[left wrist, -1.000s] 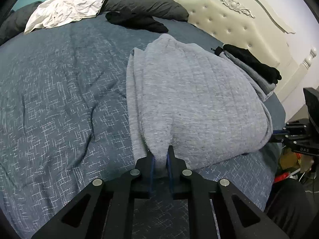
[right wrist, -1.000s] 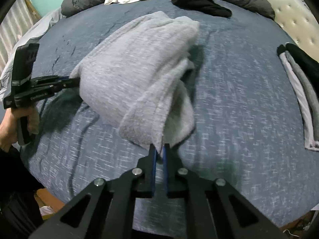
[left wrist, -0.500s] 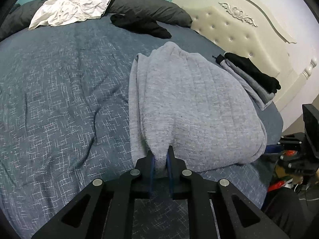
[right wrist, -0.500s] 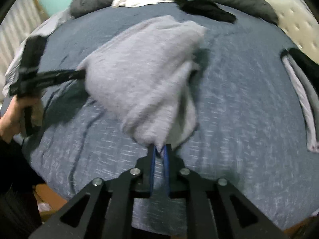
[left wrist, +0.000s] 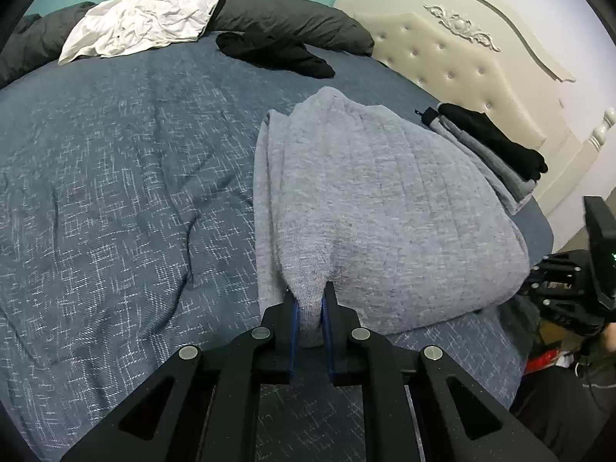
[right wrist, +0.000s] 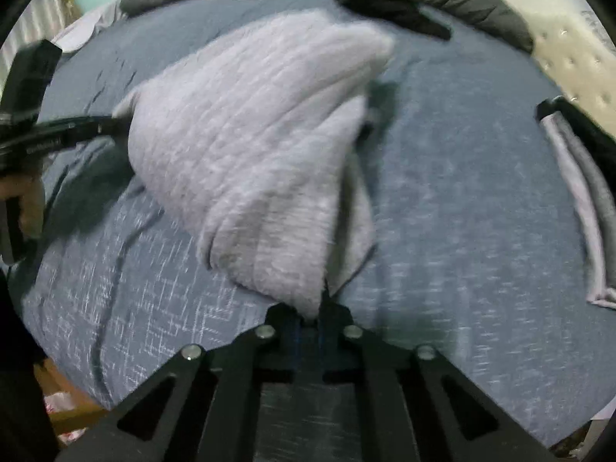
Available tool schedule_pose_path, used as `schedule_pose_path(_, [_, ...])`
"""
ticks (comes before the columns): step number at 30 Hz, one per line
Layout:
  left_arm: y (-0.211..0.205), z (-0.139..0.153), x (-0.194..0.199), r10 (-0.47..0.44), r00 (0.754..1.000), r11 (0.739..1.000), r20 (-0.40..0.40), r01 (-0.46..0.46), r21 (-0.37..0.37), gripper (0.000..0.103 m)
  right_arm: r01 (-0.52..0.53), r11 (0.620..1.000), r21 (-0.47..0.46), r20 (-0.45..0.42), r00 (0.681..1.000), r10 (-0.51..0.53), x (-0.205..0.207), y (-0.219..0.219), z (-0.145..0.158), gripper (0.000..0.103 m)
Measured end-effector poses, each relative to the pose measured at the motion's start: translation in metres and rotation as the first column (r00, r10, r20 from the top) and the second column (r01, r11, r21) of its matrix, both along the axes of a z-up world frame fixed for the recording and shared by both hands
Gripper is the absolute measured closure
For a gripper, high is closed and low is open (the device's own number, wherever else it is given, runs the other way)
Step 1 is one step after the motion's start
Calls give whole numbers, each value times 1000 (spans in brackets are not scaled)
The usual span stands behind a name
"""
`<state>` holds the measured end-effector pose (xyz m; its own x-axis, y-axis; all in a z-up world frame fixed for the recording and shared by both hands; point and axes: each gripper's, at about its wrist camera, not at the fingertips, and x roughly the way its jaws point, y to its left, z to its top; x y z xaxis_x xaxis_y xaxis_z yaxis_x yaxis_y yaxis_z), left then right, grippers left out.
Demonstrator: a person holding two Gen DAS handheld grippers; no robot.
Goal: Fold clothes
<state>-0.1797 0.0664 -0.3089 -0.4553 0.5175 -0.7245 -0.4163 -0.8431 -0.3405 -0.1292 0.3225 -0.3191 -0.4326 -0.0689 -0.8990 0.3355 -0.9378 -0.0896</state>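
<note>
The grey sweater is lying folded over on itself into a thick, ribbed, heathered bundle, with a thinner layer showing along its left edge. It is spreading out directly ahead of the left gripper, whose 2 blue-lined jaws are pinching a bunched corner of the knit between them, nearly closed. The opposite near corner is running into the right gripper, whose jaws are likewise pressed almost together on a tapering point of the fabric; that view is blurring, and the garment there is rising in a tent shape ahead of the fingers. Most of the sweater is resting on the blue quilt, close to the bed's near edge.

Further ahead of the left gripper and to its left, a crumpled white garment is lying on a dark grey duvet roll, and a black garment is sitting just in front of that roll. Ahead and to the right, beyond the sweater, a folded stack of black and grey clothes is lying beside the cream tufted headboard. Nothing is lying between either gripper and the sweater.

In the right wrist view, the left gripper is reaching in from the left side, touching the sweater's edge, with a hand gripping its handle. White lettering on its arm is too blurred to read.
</note>
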Motion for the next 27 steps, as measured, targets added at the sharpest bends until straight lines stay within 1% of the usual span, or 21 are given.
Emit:
schedule_pose_path(1, [0,-1,0,2,1000,1000,4,-2,2,92,0,1000,27,-25,1000,1,2,2,4,99])
schedule_pose_path(5, [1,-3,-1,5,1000,1000,10,-5,1,92,14,999,45,-32,999,-12,2,11,7,100])
schedule_pose_path(12, [-4,-7,1,-14,998,1000,54,13,18,92,-30,999,34,36,999,29,11,15,-11,100])
schedule_pose_path(15, [-7,-10,2,-7,997,1000,78,5,23,89,-53,998,23,57,997,51,15,16,-15,99])
schedule_pose_path(17, [-11,-8,2,6,996,999,94,-9,30,85,-42,999,9,57,997,42,16,22,-10,99])
schedule_pose_path(19, [-16,-3,2,21,994,999,104,-26,48,84,-15,1000,-4,56,998,15,15,31,-2,99])
schedule_pose_path(23, [-28,13,0,55,996,993,76,-62,102,84,61,995,-84,0,998,-62,10,55,30,97])
schedule_pose_path(24, [-31,16,-1,63,995,991,71,-71,117,79,74,991,-109,-19,997,-77,7,58,38,97])
schedule_pose_path(25, [-33,16,-3,70,995,987,74,-80,139,69,83,987,-141,-35,995,-89,3,60,46,93])
schedule_pose_path(26, [-35,15,-5,77,994,983,79,-89,159,64,91,981,-170,-42,994,-99,-4,62,53,82])
schedule_pose_path(27, [-35,12,-9,84,992,981,89,-98,169,61,99,975,-197,-46,993,-110,-11,64,59,75])
